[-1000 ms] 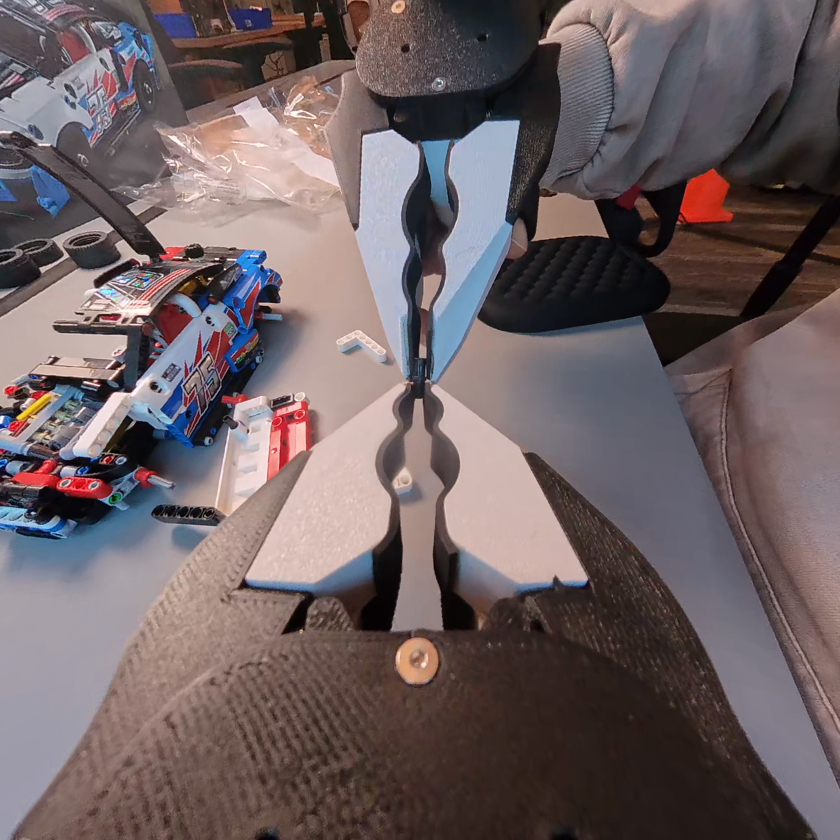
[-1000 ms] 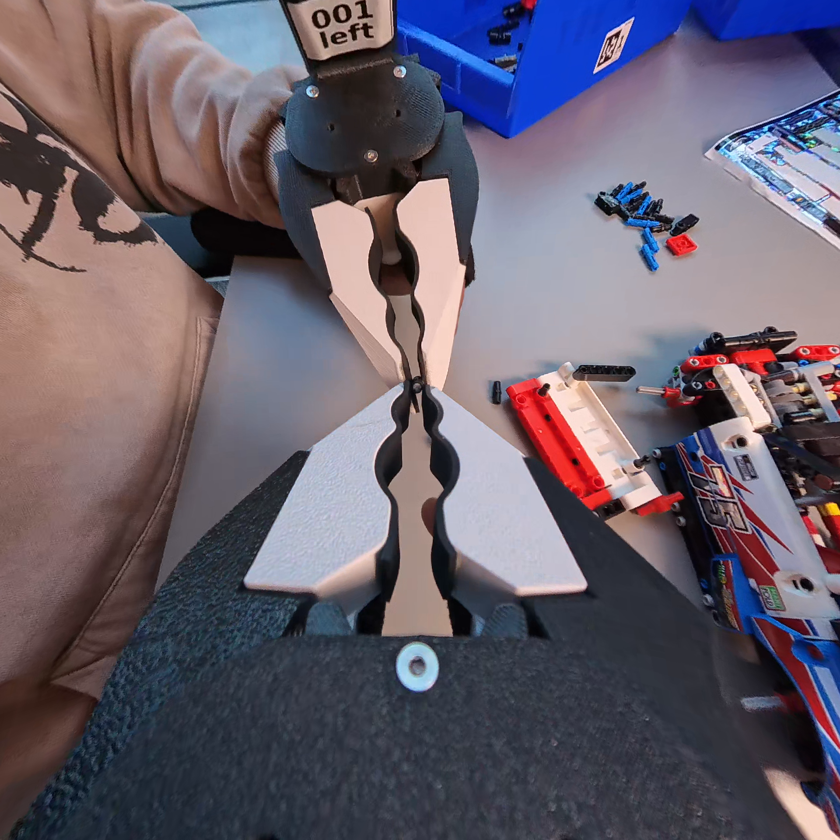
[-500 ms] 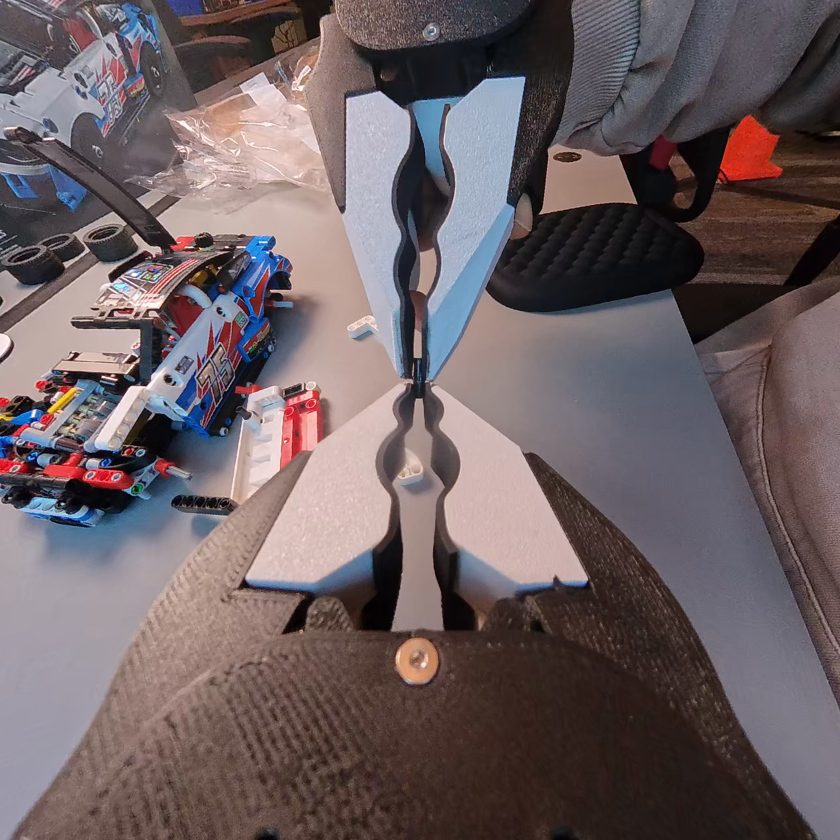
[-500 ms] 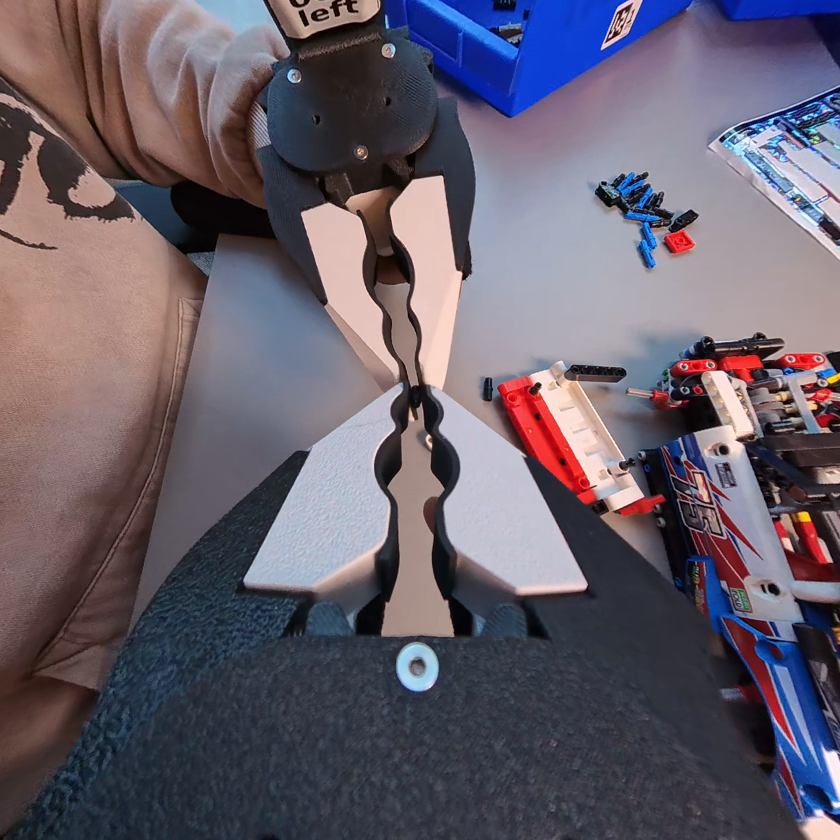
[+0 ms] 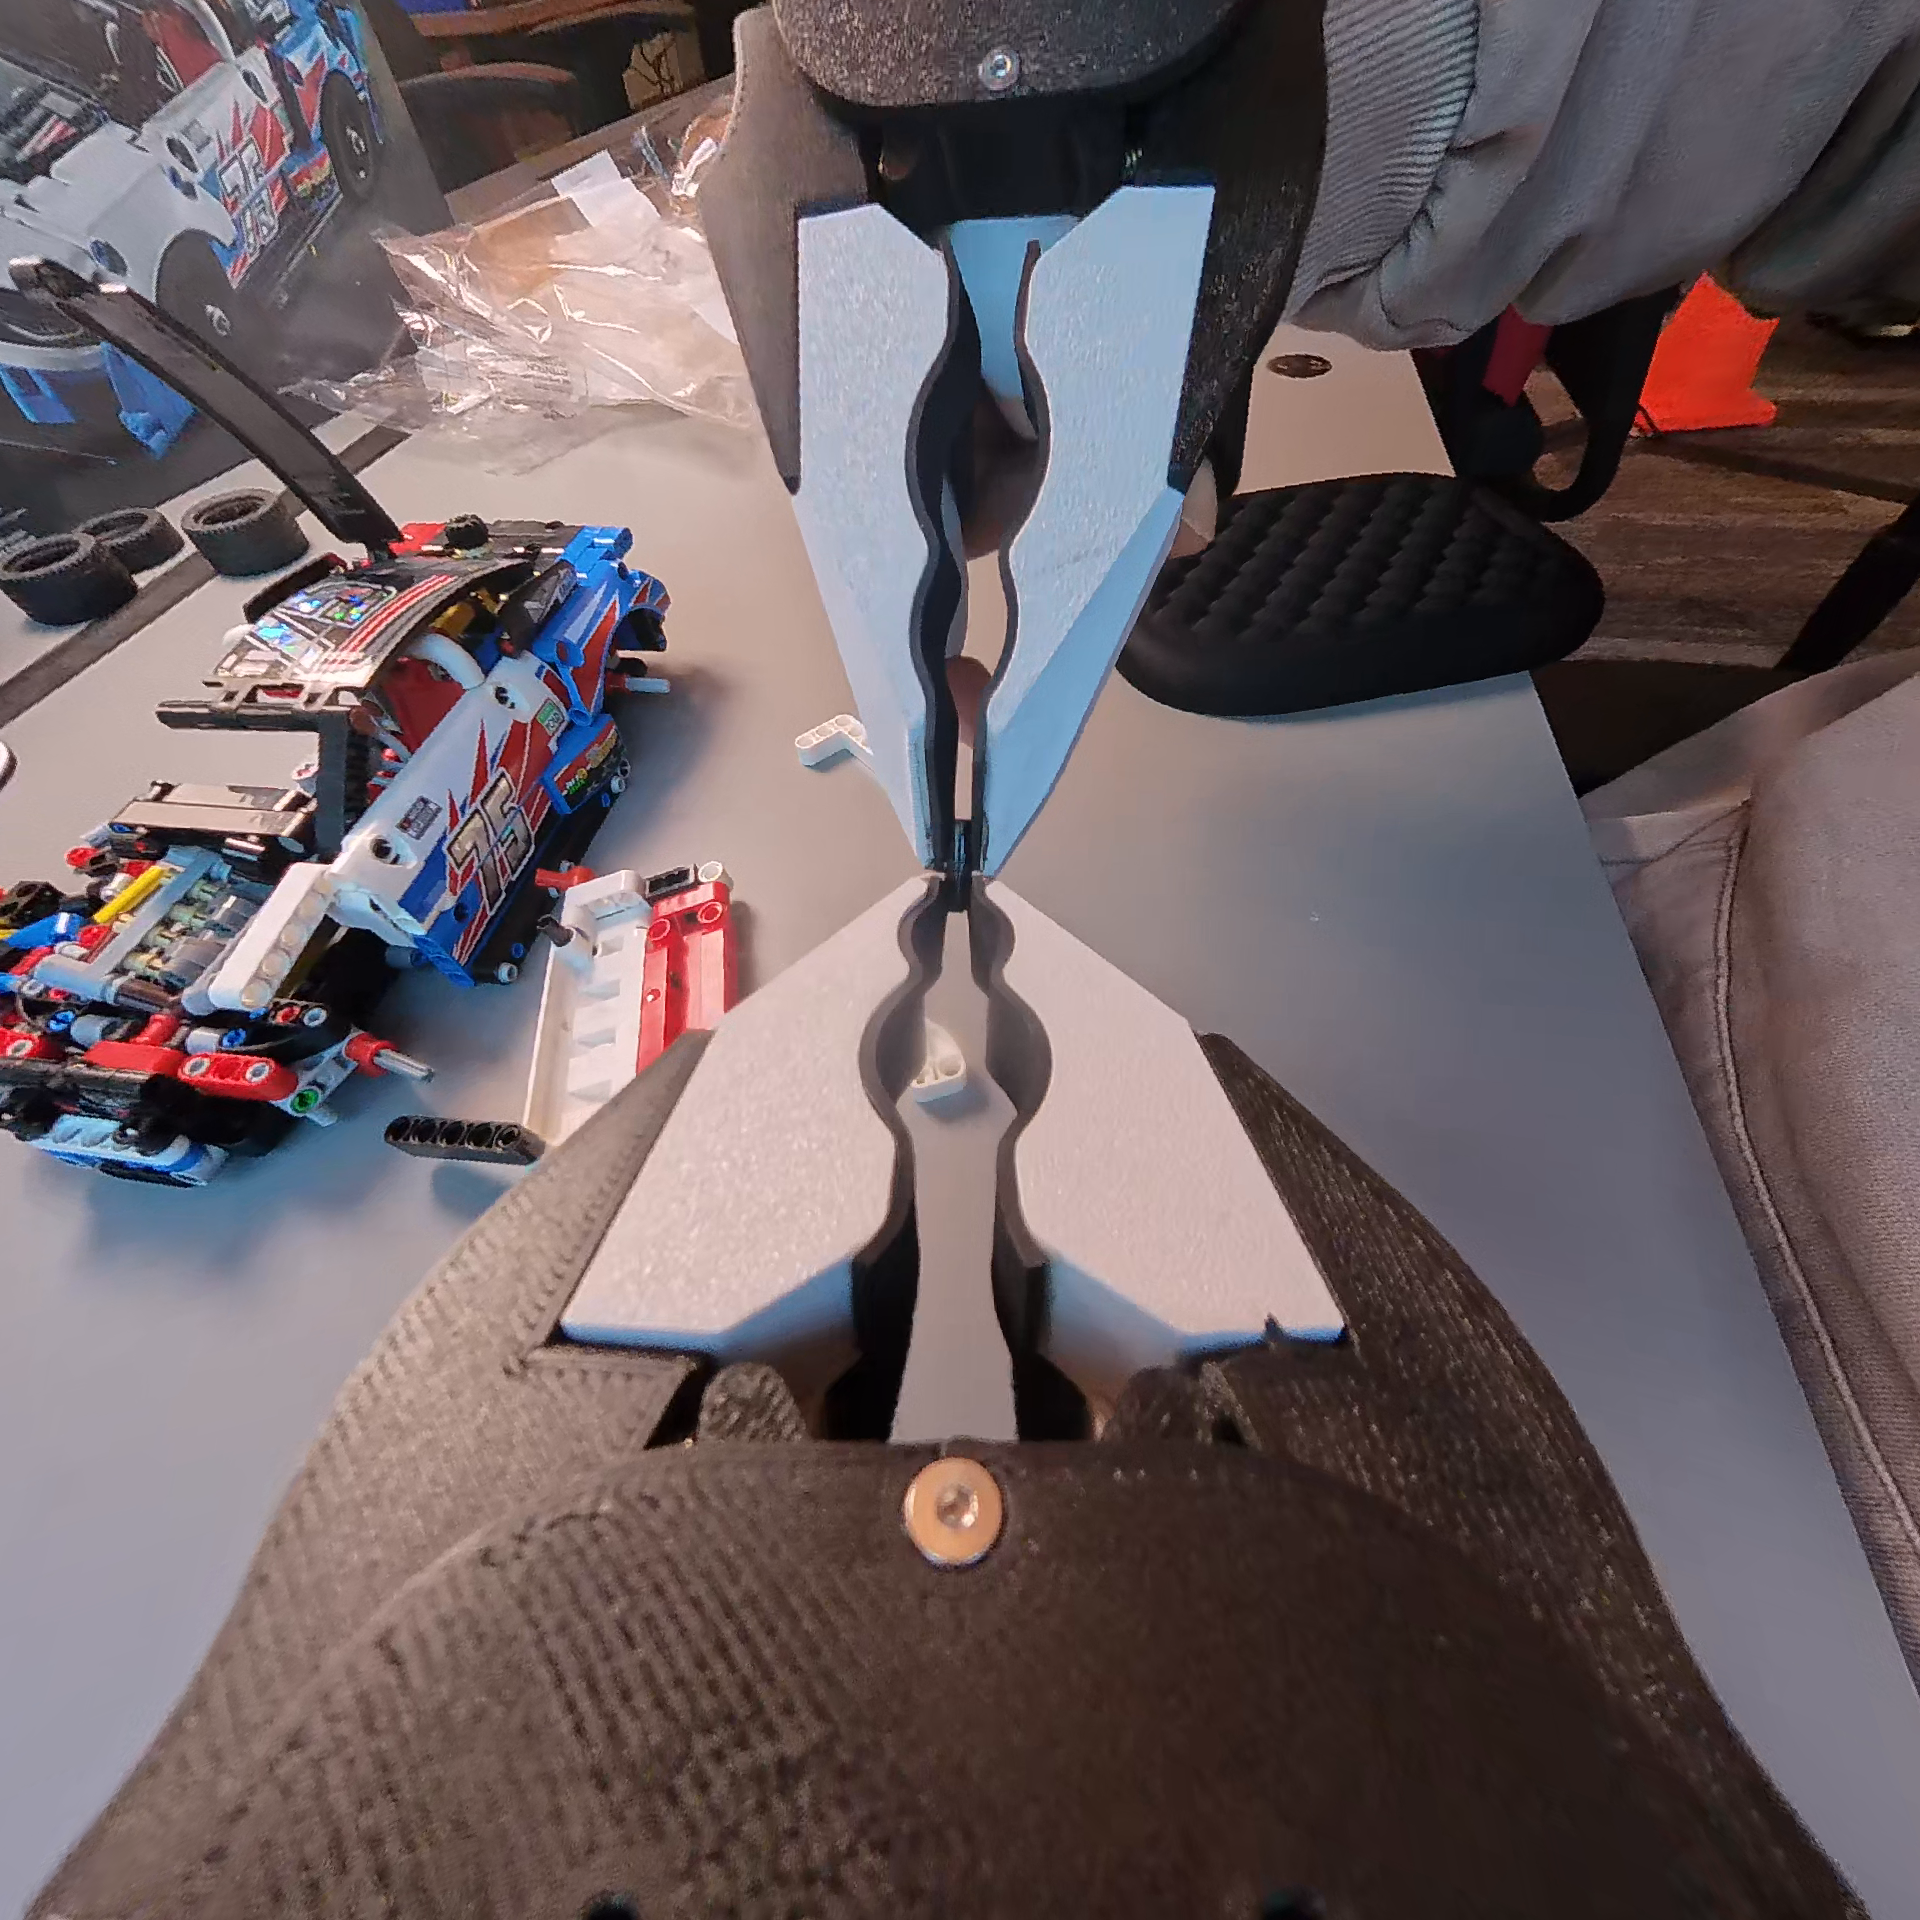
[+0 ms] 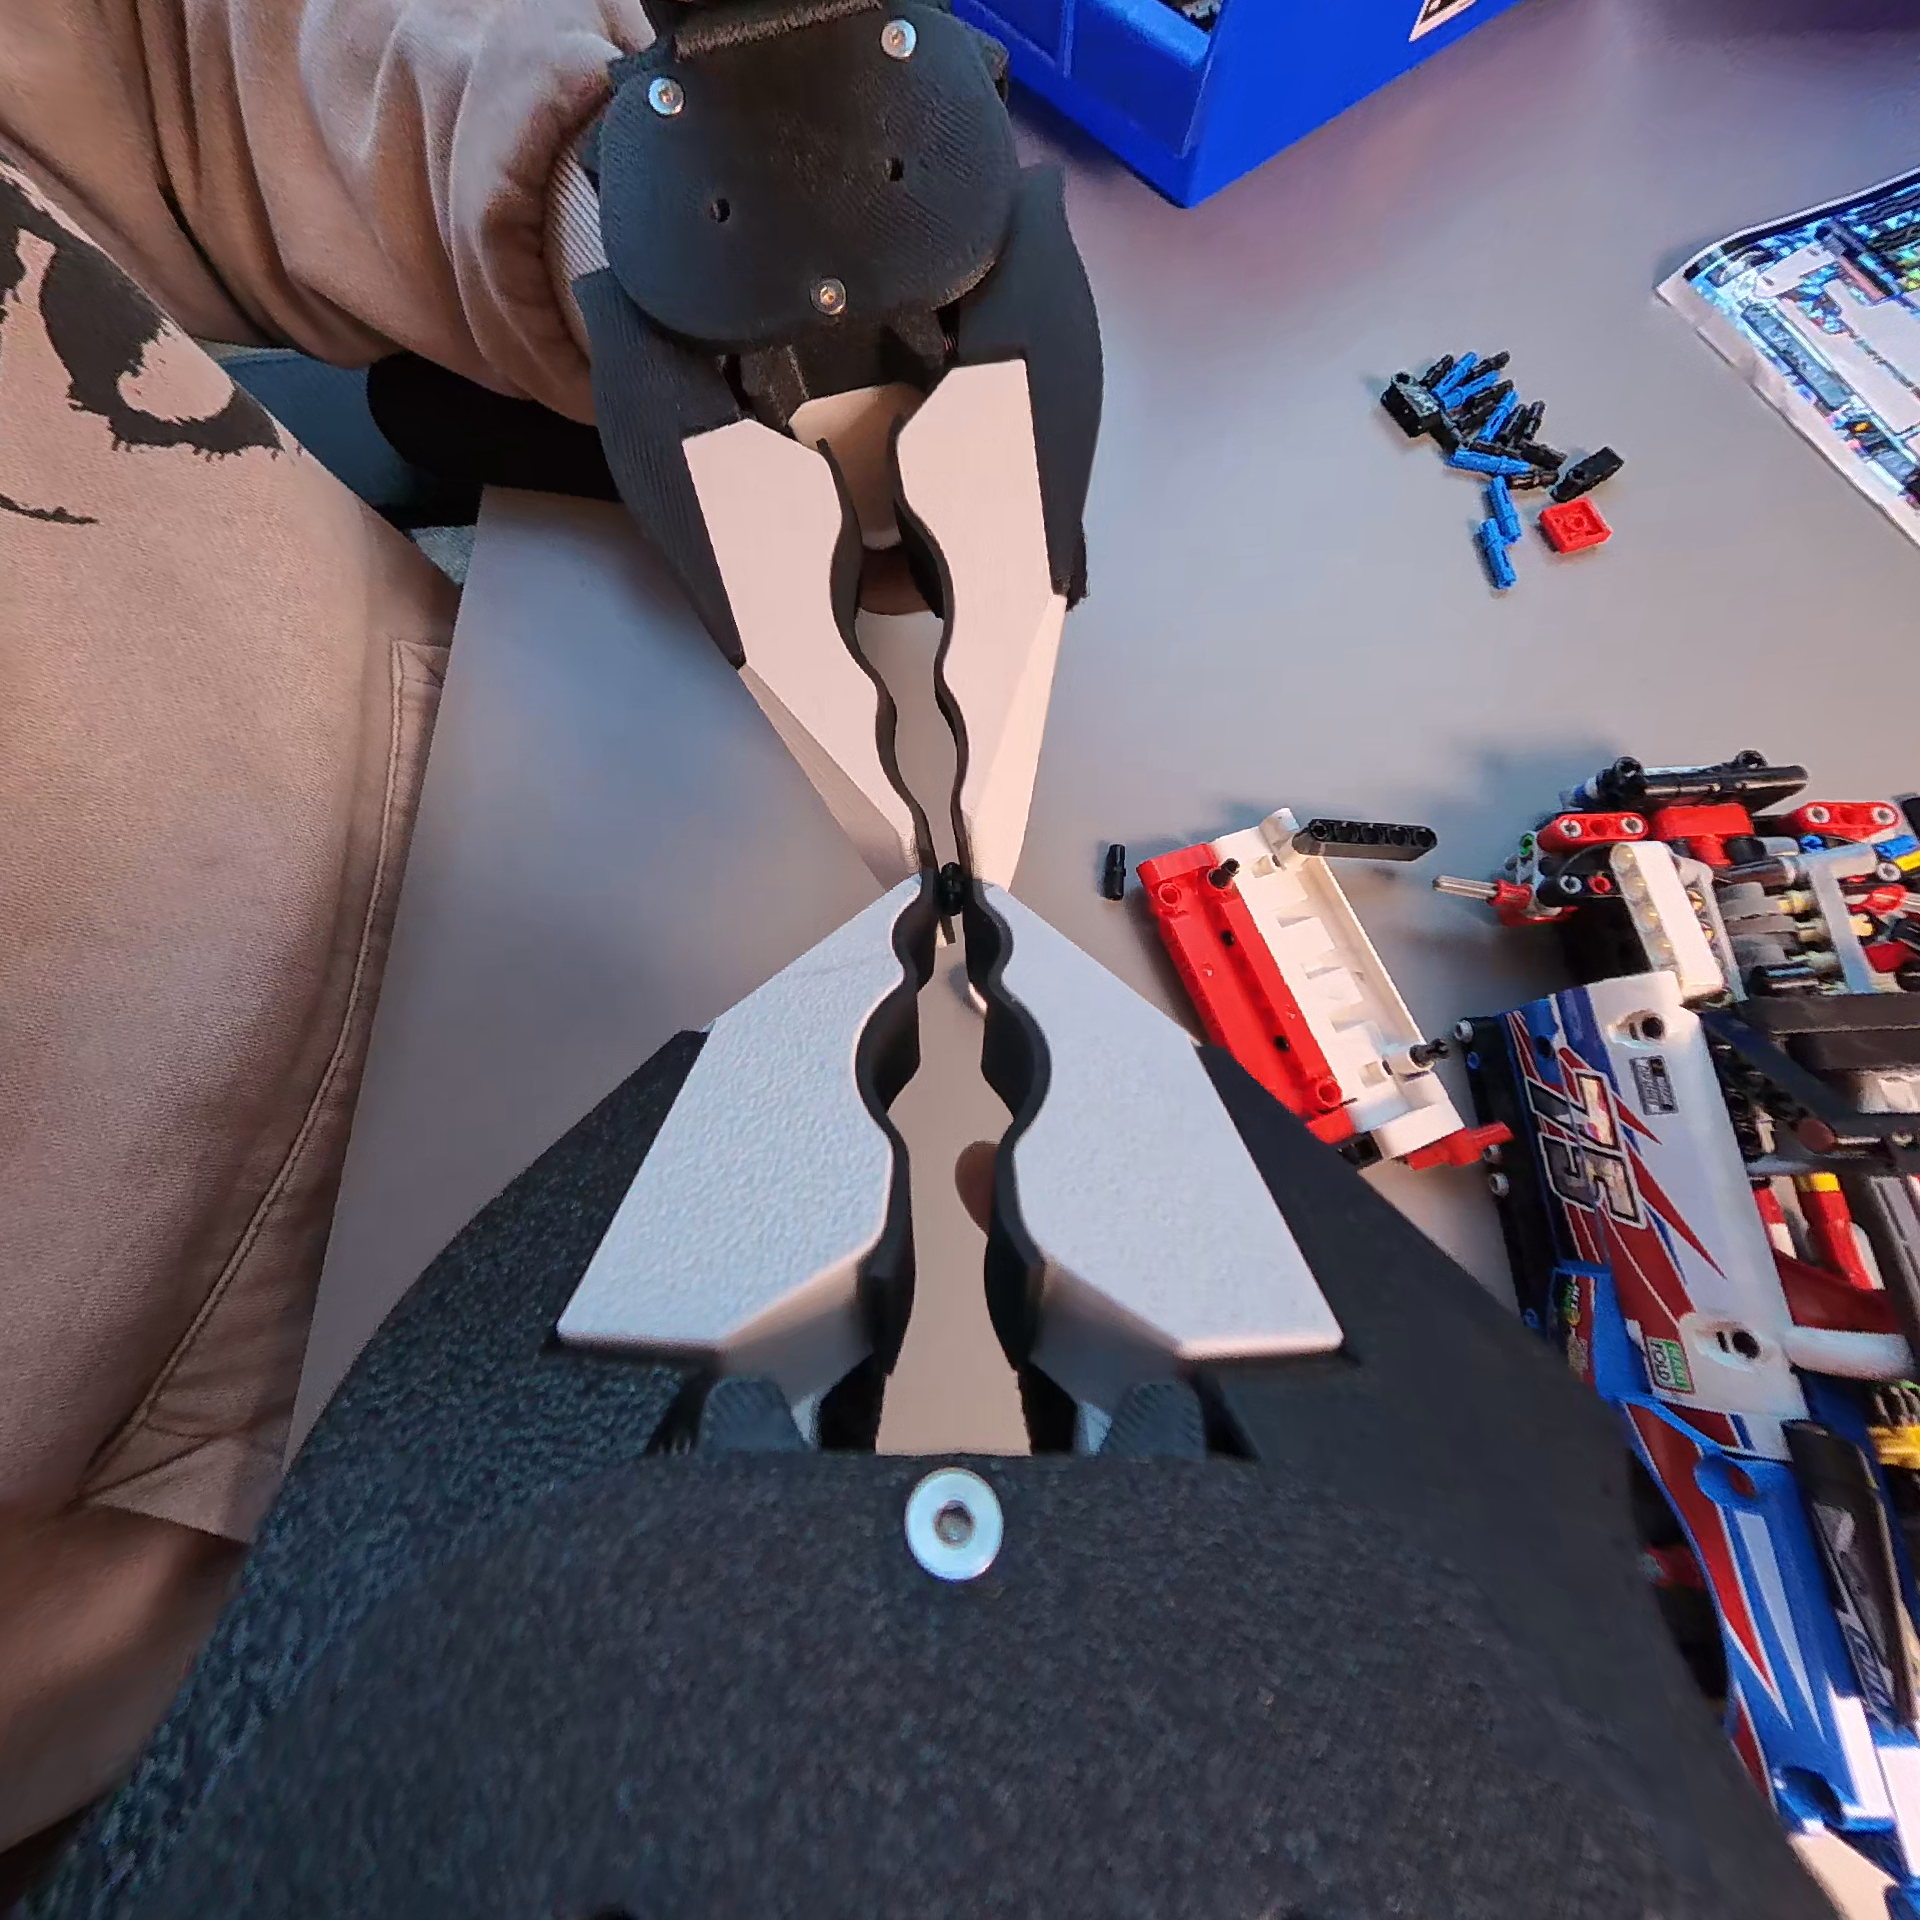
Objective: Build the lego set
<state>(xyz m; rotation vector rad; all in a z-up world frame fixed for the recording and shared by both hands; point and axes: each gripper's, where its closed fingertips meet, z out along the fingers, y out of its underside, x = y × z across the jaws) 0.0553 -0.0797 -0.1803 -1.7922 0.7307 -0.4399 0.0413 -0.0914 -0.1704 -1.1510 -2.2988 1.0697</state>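
My left gripper [image 5: 951,896] and right gripper [image 5: 956,847] meet tip to tip above the grey table, both shut. A small black pin [image 6: 948,888] sits pinched between the right gripper [image 6: 948,906] tips, against the left gripper [image 6: 940,857] tips. A small white connector piece [image 5: 940,1075] shows just under the left fingers and seems held by them. The part-built red, white and blue race car [image 5: 416,810] lies to the left, and in the right wrist view [image 6: 1662,1143] to the right. A red and white panel [image 5: 644,966] lies beside it.
On the table lie a black beam [image 5: 462,1138], a white L beam [image 5: 831,743], a loose black pin [image 6: 1115,868], a pile of blue and black pins [image 6: 1475,416], a red plate [image 6: 1574,525], a booklet [image 6: 1818,312], a blue bin [image 6: 1195,94], plastic bags [image 5: 551,312] and tyres [image 5: 244,530]. The table edge and a chair armrest [image 5: 1351,603] are close by. Left and right tips are no more than a few centimetres apart. The red plate [image 6: 1574,525] is about 25 centimetres from both grippers' fingertips.
The two grippers have stayed tip to tip and tilted steeper toward each other. The white piece shows more clearly under the left fingers. Nothing on the table has moved.
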